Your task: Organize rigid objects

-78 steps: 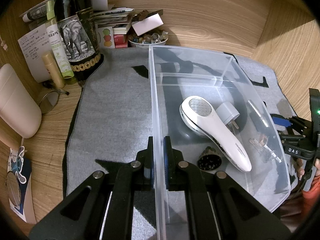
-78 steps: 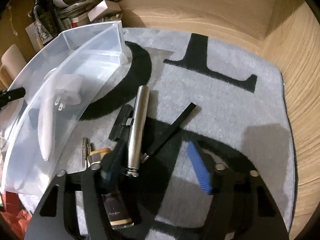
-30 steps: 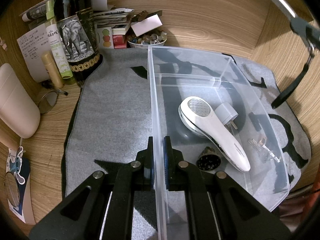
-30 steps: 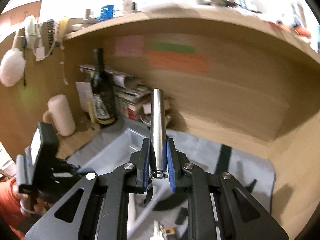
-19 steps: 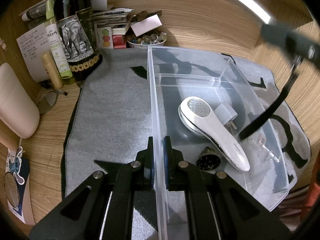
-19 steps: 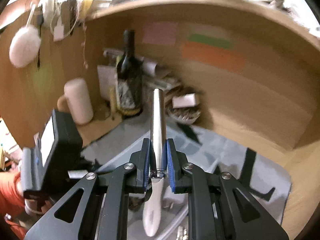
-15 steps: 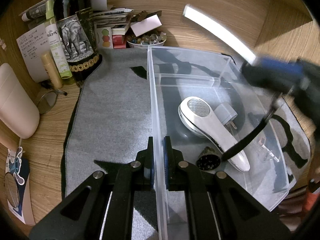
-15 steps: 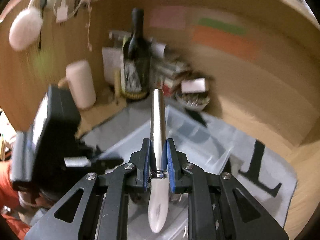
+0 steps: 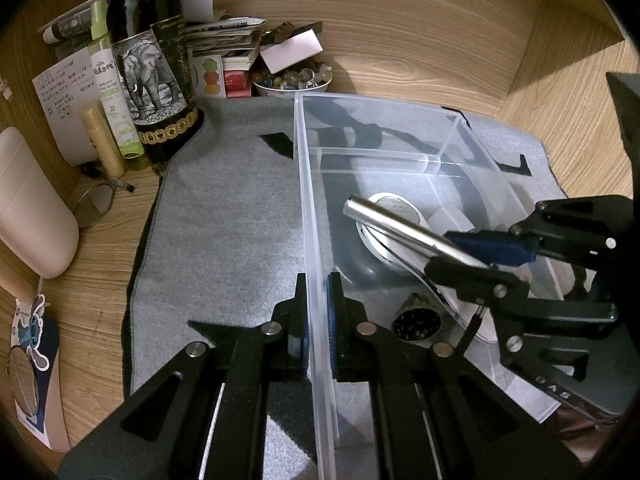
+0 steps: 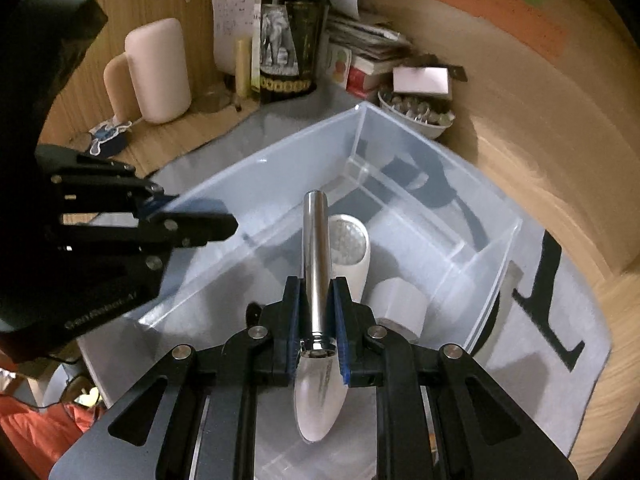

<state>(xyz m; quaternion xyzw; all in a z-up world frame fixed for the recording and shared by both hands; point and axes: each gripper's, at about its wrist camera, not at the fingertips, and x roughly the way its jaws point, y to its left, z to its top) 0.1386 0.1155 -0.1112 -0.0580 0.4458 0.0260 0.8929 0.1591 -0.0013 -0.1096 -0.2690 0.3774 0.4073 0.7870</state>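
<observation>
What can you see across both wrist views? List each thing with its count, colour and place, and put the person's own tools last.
storage bin: 1, clear, on mat
mat: 1, grey, on desk
metal tube: 1, silver, held above bin
handheld device: 1, white, in bin
plug adapter: 1, white, in bin
wine bottle: 1, dark, back left
bowl of stones: 1, white, behind bin
left gripper: 1, black, clamping bin wall
right gripper: 1, black, gripping tube

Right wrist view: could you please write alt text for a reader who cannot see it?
The right gripper clamps a silver metal tube above a clear plastic bin holding a white handheld device. The left gripper grips the bin's wall.
</observation>
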